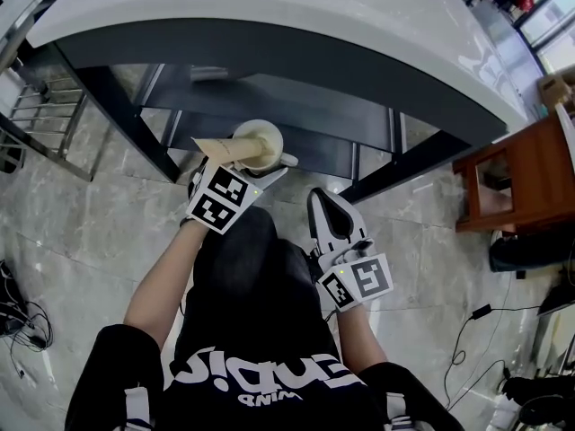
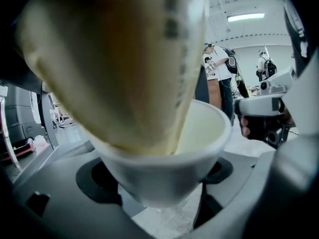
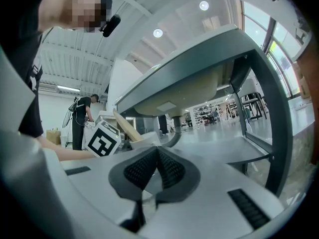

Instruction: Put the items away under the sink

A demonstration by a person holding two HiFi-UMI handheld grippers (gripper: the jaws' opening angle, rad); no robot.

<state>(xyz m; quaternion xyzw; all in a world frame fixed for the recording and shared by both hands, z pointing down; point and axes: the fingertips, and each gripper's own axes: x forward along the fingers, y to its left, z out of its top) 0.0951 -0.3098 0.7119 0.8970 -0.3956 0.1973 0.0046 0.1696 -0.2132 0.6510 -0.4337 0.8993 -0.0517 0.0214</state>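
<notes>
White cup (image 1: pixel 260 144): one, with a tan paper piece (image 1: pixel 218 147) standing in it and leaning left. It is pinched by the left gripper (image 1: pixel 254 167), whose jaws are spread to the cup's width and press its sides. In the left gripper view the cup (image 2: pixel 164 168) sits squarely between the dark pads (image 2: pixel 97 179), and the paper (image 2: pixel 119 68) fills the upper frame. The cup is held at the near edge of the dark shelf (image 1: pixel 269 106) under the sink; whether it rests on the shelf cannot be told.

Left arm: bare forearm stretched forward and slightly left, marker cube uppermost.

Right gripper (image 1: pixel 323 200): jaws pressed together, nothing between them. It is held back beside the body with the elbow bent, aimed far and upward. Its own view shows the ribbed pads (image 3: pixel 169 169) meeting, with the basin's underside (image 3: pixel 174 91) above.

Grey countertop (image 1: pixel 269 16): curved, overhanging the shelf.

Wooden stool (image 1: pixel 521 173): on the floor, far right.
</notes>
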